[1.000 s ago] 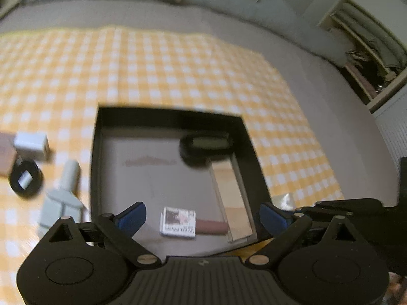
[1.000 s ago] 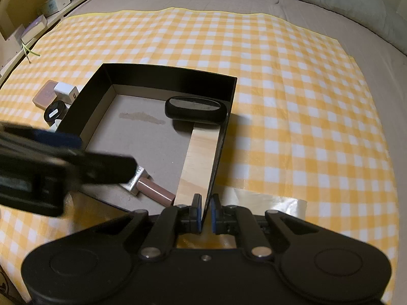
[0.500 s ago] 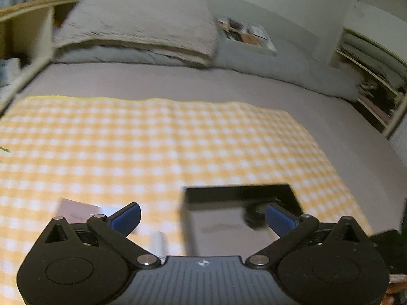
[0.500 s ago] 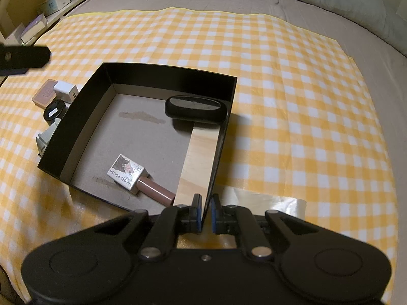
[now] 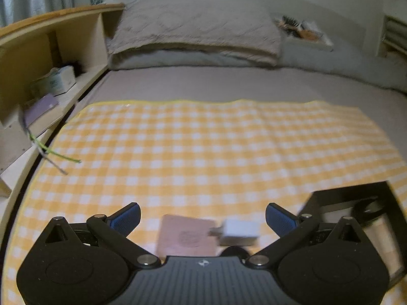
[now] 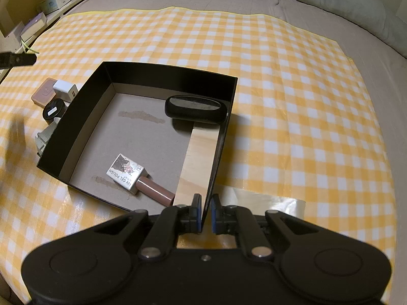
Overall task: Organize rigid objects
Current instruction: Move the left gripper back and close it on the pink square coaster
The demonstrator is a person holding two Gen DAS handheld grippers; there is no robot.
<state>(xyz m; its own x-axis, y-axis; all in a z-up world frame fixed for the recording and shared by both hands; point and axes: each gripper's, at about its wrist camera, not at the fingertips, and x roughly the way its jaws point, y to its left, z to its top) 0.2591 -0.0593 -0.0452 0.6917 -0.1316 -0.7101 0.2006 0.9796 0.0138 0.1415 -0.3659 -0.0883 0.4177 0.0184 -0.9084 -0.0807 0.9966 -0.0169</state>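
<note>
Three things already lie in the shallow black cardboard box (image 6: 84, 117): a black oval case (image 6: 195, 109) at its far right corner, a pale wooden slat (image 6: 198, 162) along its right wall, and a small nail-polish bottle with a printed silver cap (image 6: 134, 178) near its front. My right gripper (image 6: 206, 216) is clenched on the box's near right wall, just as it was a second ago, pinning the box on the yellow-and-white checked cloth (image 6: 292, 89). What has changed is my left gripper (image 5: 203, 219): a second ago it hung over the box interior above the polish bottle, and now it has swung out to the left, its blue-padded jaws spread wide with nothing between them. It looks over the pieces still outside the box's left wall: a flat pinkish-brown square tile (image 5: 185, 236) and a white plug-in charger (image 5: 239, 232) touching its right edge, both blurred. I judge the polish drop-off finished and the next pick begun; the charger or the tile looks likeliest.
</note>
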